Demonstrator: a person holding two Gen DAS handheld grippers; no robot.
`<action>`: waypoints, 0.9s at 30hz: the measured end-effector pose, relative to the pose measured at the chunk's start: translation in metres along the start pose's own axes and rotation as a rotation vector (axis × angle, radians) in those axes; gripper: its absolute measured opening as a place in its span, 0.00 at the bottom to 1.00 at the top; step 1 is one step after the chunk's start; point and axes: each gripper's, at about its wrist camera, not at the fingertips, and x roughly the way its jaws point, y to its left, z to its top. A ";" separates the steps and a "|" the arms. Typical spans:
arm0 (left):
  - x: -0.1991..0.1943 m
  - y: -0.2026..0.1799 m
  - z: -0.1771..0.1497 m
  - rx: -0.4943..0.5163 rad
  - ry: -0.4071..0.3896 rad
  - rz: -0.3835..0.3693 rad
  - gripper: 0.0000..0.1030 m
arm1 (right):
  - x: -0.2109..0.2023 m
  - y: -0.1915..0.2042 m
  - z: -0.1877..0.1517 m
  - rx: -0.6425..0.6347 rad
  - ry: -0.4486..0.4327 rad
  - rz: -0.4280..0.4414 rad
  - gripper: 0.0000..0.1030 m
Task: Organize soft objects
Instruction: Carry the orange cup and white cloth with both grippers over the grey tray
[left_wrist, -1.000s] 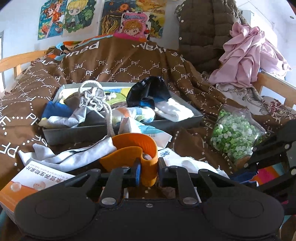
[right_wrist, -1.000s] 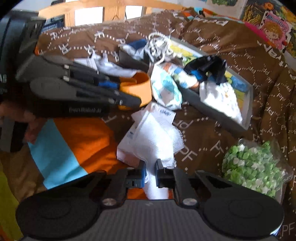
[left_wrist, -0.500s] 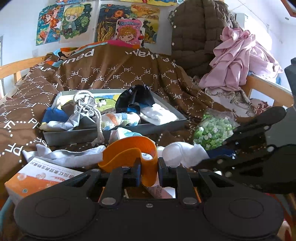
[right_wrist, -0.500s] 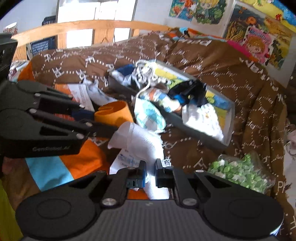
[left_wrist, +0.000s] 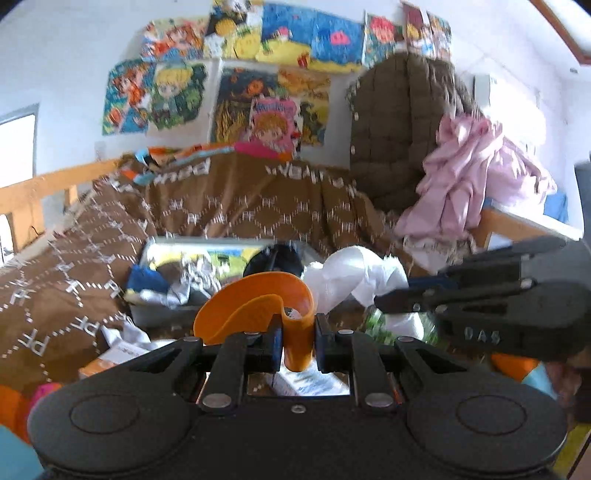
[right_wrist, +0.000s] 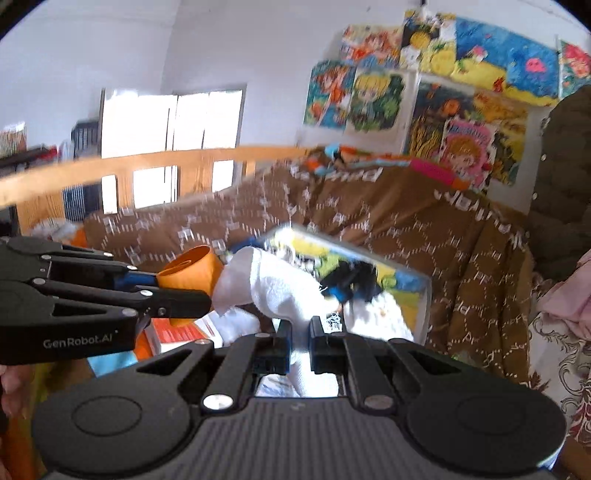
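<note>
My left gripper is shut on the rim of an orange soft cup, held up in the air; both also show in the right wrist view. My right gripper is shut on a white cloth, which hangs lifted beside the orange cup; the cloth shows in the left wrist view too. Behind them a grey tray on the brown blanket holds several soft items, among them a black one.
A brown patterned blanket covers the bed. A wooden bed rail runs at the left. A brown quilted jacket and pink cloth hang at the right. An orange box lies below the left gripper.
Both grippers have risen and tilted up, carrying the orange cup and the white cloth off the bed. The white cloth now hangs close beside the cup.
</note>
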 end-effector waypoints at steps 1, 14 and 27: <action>-0.007 -0.003 0.004 -0.004 -0.014 0.008 0.17 | -0.006 0.001 0.001 0.012 -0.019 0.002 0.10; -0.072 -0.045 0.031 -0.066 -0.062 0.091 0.17 | -0.077 -0.002 0.010 0.033 -0.176 0.031 0.10; -0.008 -0.076 0.051 0.012 -0.012 0.142 0.18 | -0.022 -0.080 -0.025 0.198 -0.236 -0.013 0.10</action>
